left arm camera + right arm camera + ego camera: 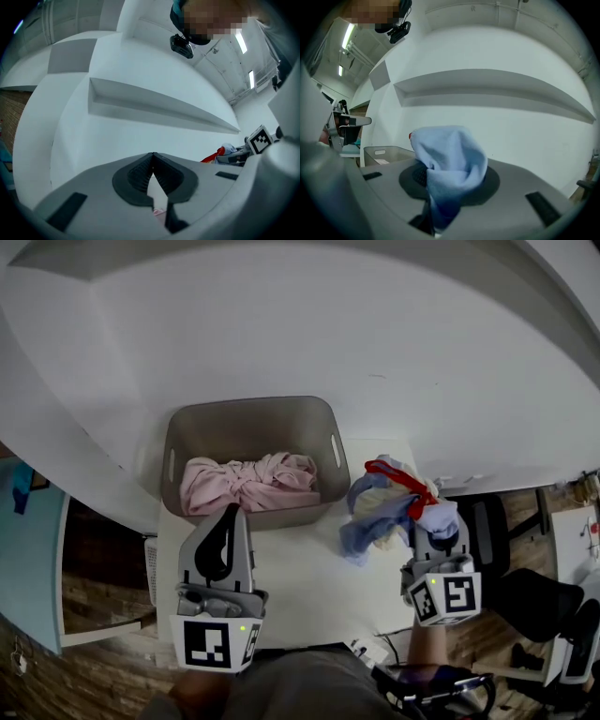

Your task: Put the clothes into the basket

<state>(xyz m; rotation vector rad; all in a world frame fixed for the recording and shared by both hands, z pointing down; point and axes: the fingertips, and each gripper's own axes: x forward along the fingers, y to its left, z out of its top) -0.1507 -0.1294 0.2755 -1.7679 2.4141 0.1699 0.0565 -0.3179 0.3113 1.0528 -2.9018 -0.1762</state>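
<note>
Basket [251, 424]: grey, on the white tabletop [309, 592]; I see pink clothes [248, 482] bunched inside.
Left gripper [231, 514]: jaws together, empty, at the basket's near rim.
Right gripper [433, 532]: clamped on a blue, red and cream bundle [386, 514], right of the basket.

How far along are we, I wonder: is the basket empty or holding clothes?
Partly filled. The basket holds a bundled pink garment; more clothes, blue and red, hang outside it, gripped by the right gripper.
</note>
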